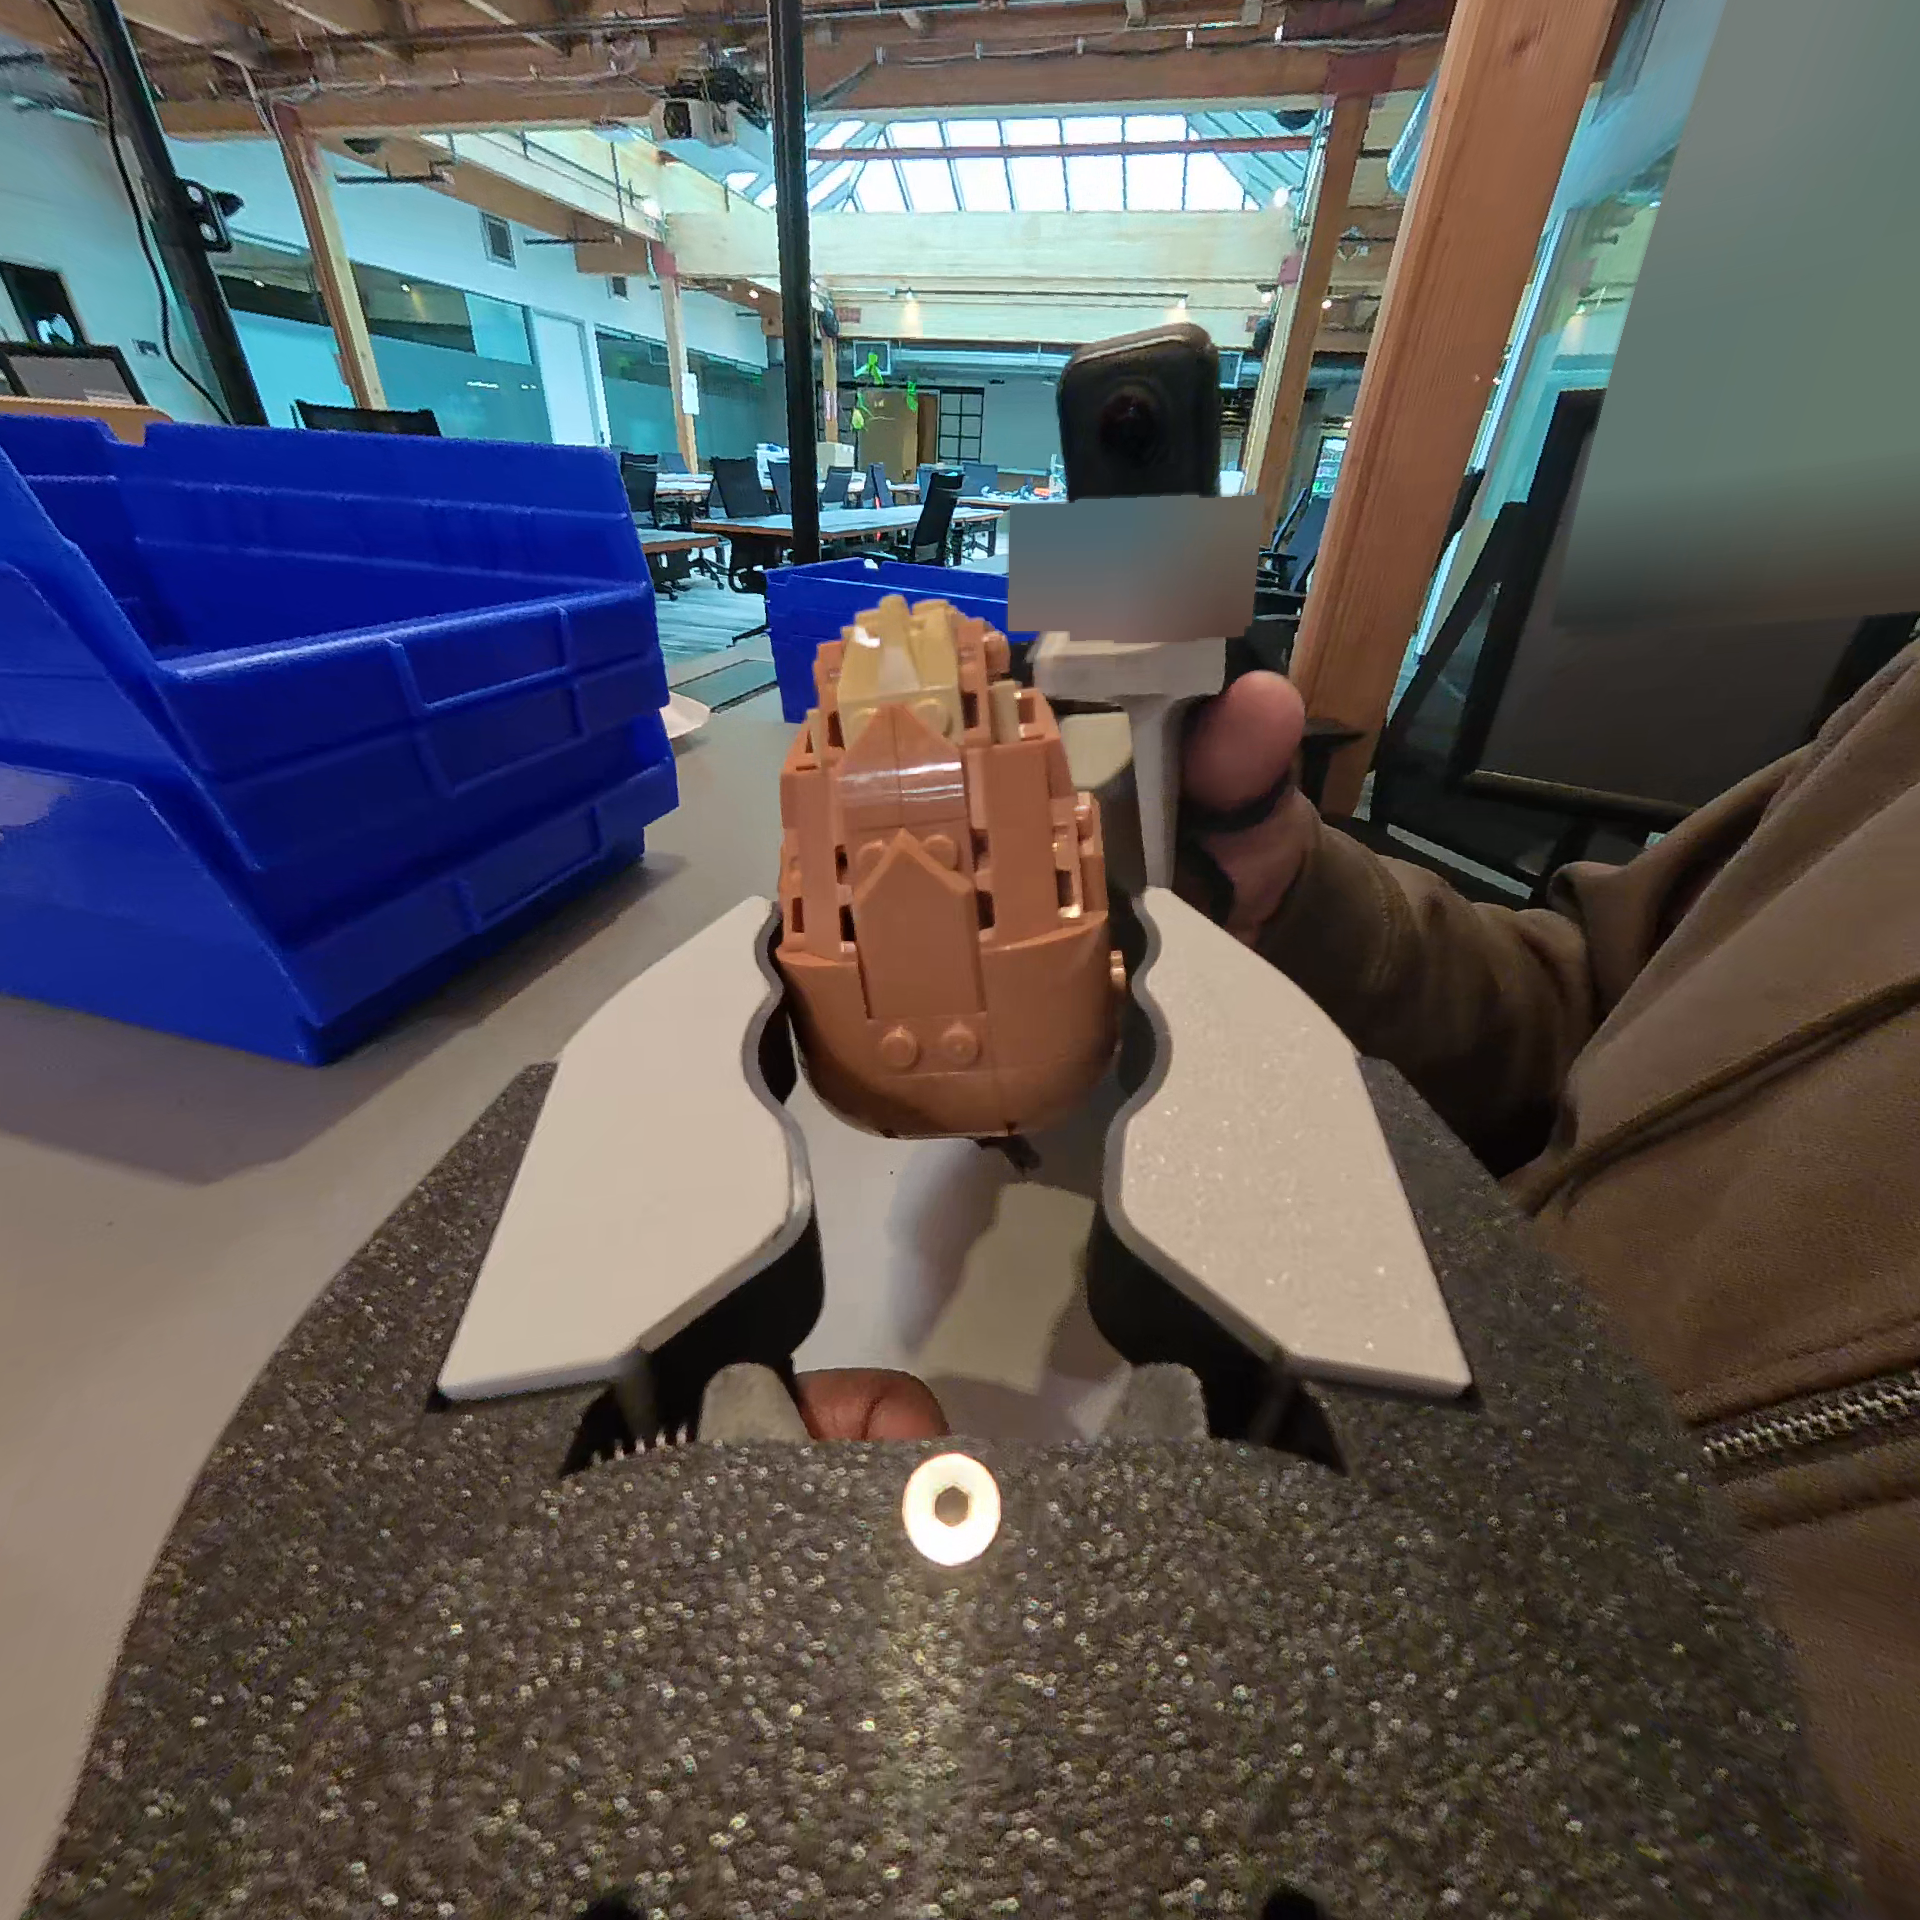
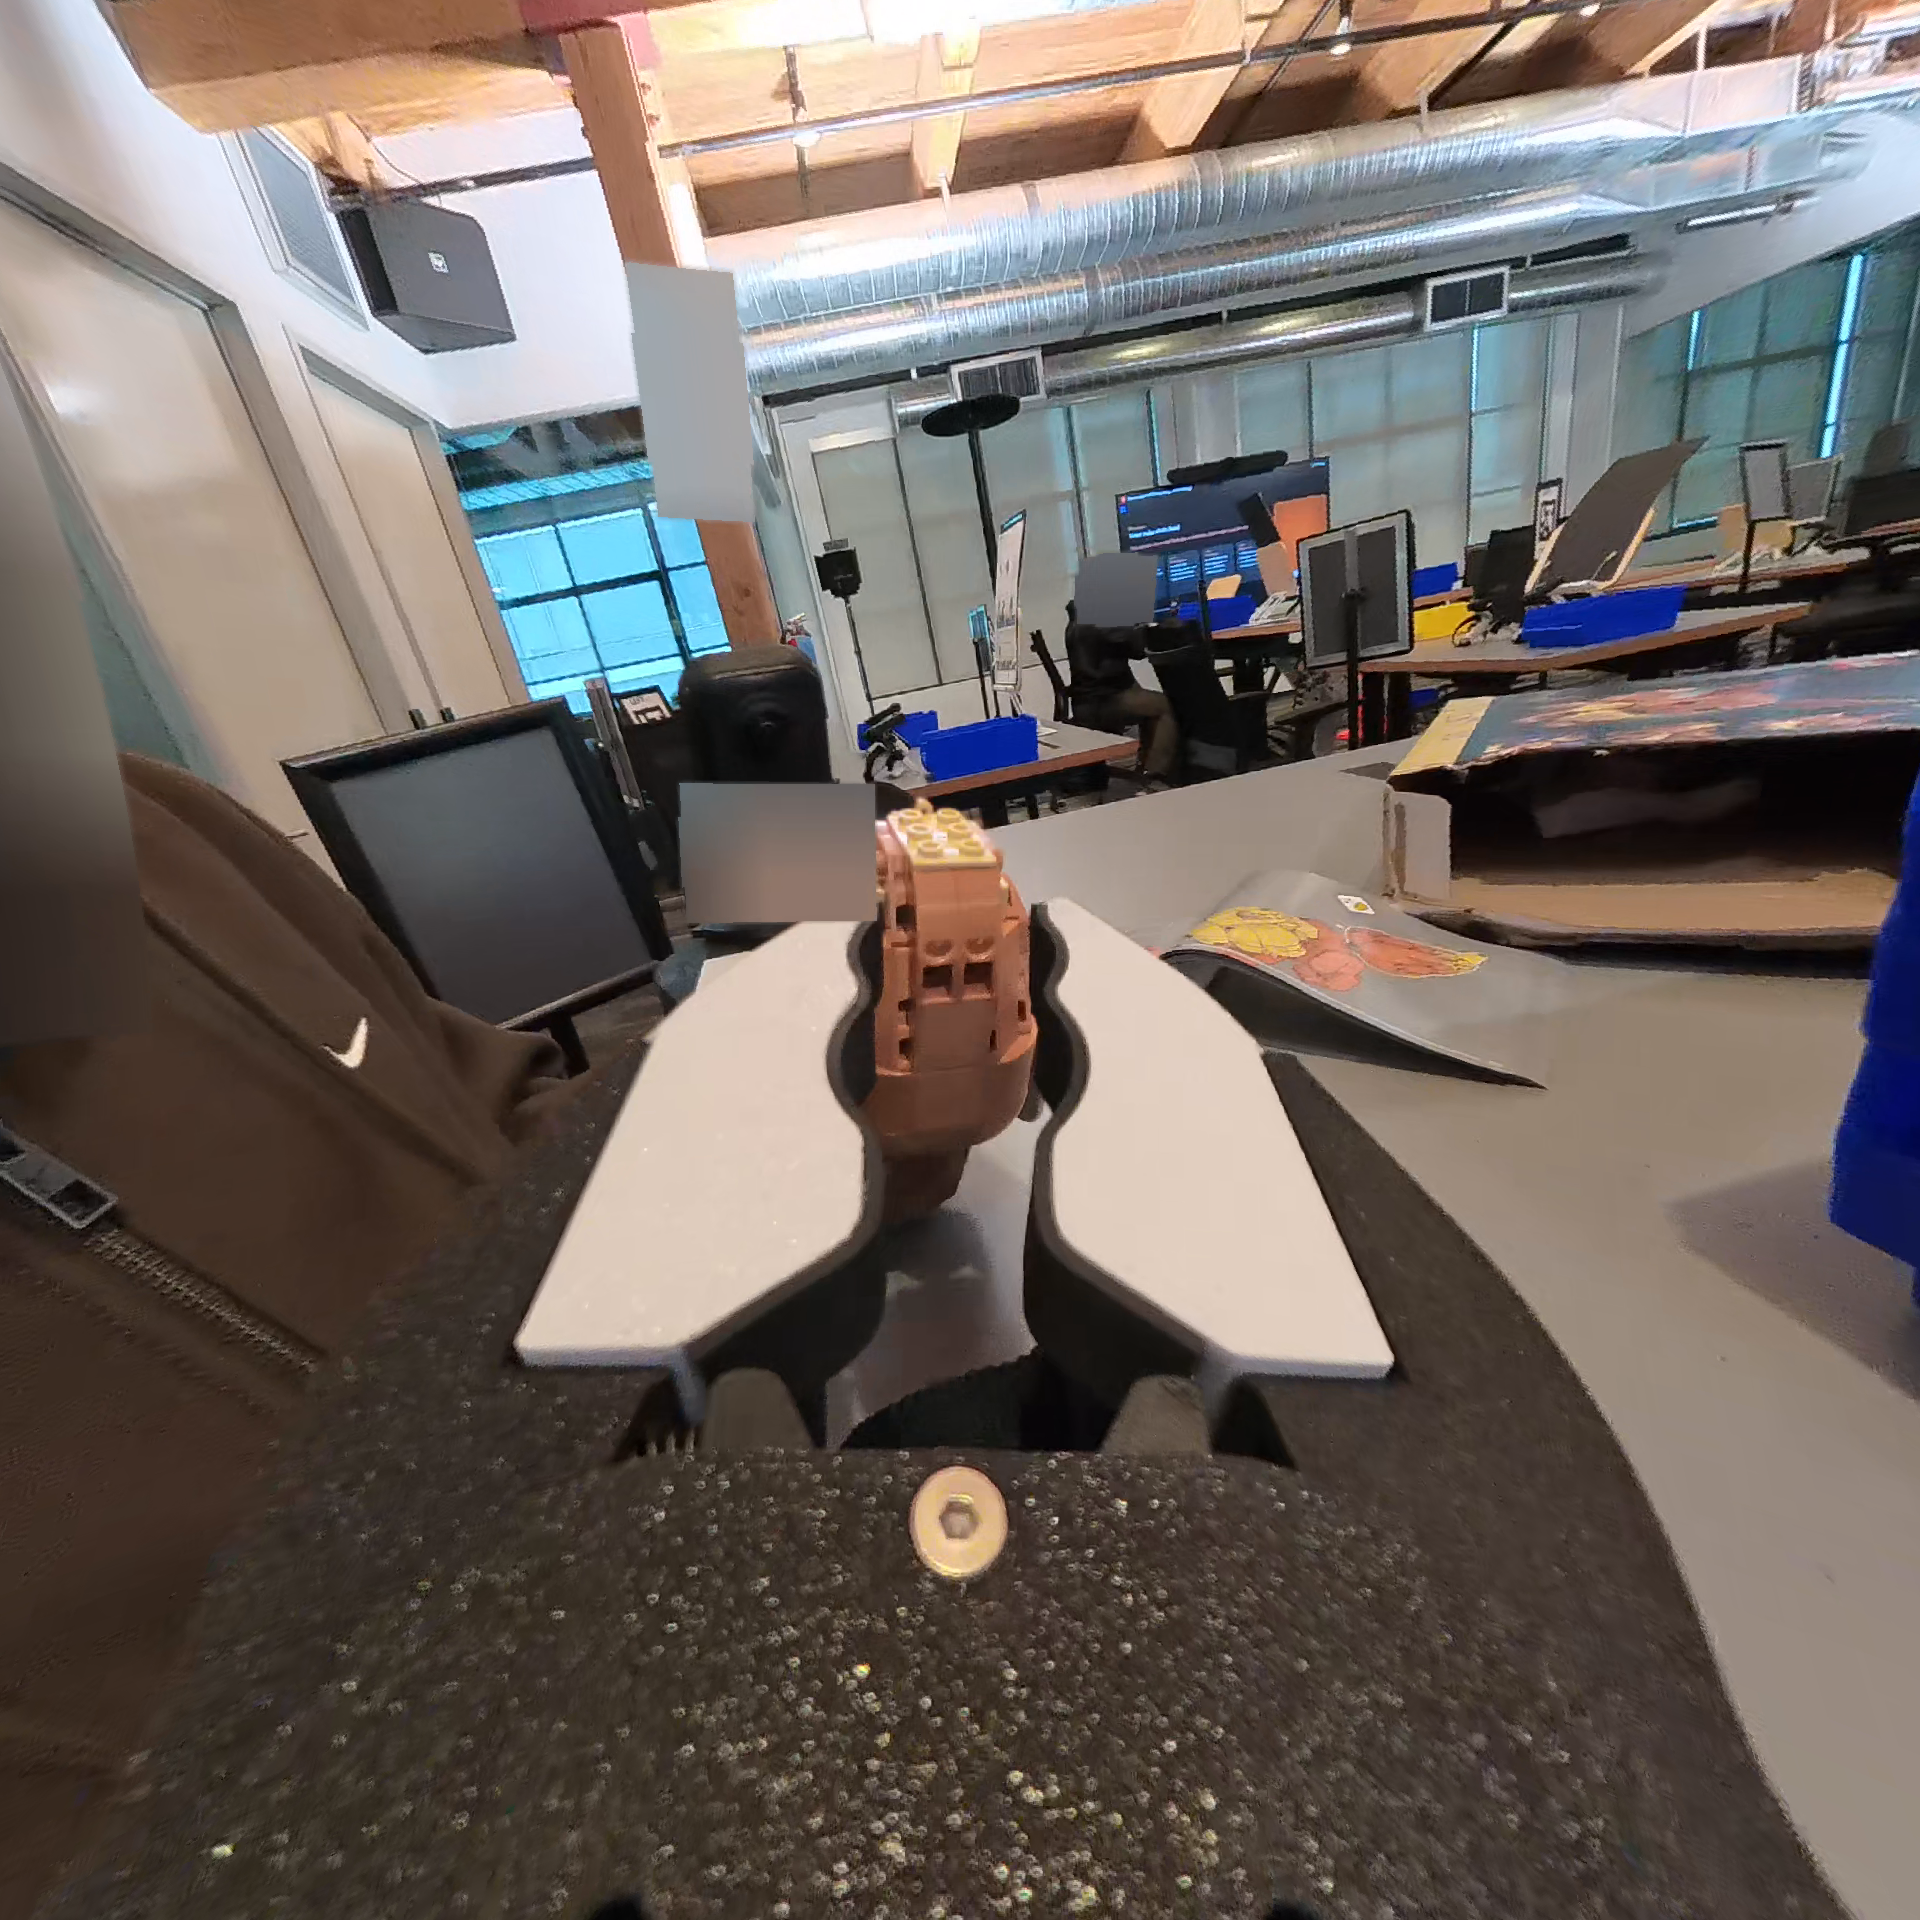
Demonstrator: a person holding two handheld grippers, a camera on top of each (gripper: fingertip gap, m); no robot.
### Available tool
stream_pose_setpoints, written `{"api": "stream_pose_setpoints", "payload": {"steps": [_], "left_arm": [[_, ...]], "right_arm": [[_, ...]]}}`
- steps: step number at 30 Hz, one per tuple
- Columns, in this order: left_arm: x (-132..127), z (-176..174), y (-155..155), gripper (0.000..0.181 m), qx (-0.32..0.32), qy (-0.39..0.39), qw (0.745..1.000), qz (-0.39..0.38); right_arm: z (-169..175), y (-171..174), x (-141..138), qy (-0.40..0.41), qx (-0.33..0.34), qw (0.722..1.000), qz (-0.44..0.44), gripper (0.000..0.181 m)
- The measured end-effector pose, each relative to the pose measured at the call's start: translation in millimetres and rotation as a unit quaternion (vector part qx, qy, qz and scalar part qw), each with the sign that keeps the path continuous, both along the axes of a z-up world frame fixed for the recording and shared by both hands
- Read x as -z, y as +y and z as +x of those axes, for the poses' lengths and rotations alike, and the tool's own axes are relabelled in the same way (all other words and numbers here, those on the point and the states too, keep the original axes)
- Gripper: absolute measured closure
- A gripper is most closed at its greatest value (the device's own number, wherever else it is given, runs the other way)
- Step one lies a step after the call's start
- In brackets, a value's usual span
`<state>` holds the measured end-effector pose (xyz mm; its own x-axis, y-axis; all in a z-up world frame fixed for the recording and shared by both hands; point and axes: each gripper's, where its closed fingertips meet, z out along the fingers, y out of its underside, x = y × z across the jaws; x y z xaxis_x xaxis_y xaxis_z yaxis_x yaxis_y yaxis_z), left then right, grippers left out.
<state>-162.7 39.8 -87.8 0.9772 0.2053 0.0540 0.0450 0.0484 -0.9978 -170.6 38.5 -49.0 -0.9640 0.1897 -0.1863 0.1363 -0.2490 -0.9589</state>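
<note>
Left wrist view: the left gripper clamps a brown brick-built model at centre frame, above the grey table; stacked blue bins sit left.

Right wrist view: the right gripper pinches the same model at centre; an instruction booklet lies right.

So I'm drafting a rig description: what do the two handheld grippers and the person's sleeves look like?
Both match. The left gripper and right gripper each have two flat, pale grey fingers with wavy black-lined inner edges, on a speckled black body with one brass-coloured hex screw. The far one carries a black camera. The person wears a brown zip-up jacket with a small white logo.
</note>
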Motion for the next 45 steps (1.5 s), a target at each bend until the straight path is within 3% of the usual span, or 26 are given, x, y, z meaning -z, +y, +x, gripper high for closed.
{"api": "stream_pose_setpoints", "payload": {"steps": [7,15,25,39,45], "left_arm": [[-4.8,7.0,-1.6,0.12,0.059,-0.07,0.995,0.046],[-18.4,10.7,-10.9,0.12,0.135,-0.164,0.969,0.127],[-20.6,10.3,-13.3,0.12,0.152,-0.186,0.96,0.143],[-8.9,2.7,-6.8,0.12,0.088,-0.153,0.98,0.095],[3.2,-19.6,-8.0,0.12,-0.043,-0.072,0.996,0.028]], "right_arm": [[-2.7,6.7,-3.2,-0.047,-0.026,0.998,-0.041,0.157],[-3.2,3.7,2.6,-0.072,-0.035,0.996,-0.042,0.159],[-0.2,-0.8,5.1,-0.067,-0.038,0.996,-0.033,0.158],[1.8,-4.0,8.4,-0.051,-0.028,0.998,-0.016,0.158],[-2.8,-2.9,10.6,-0.033,0.006,0.999,-0.002,0.158]]}}
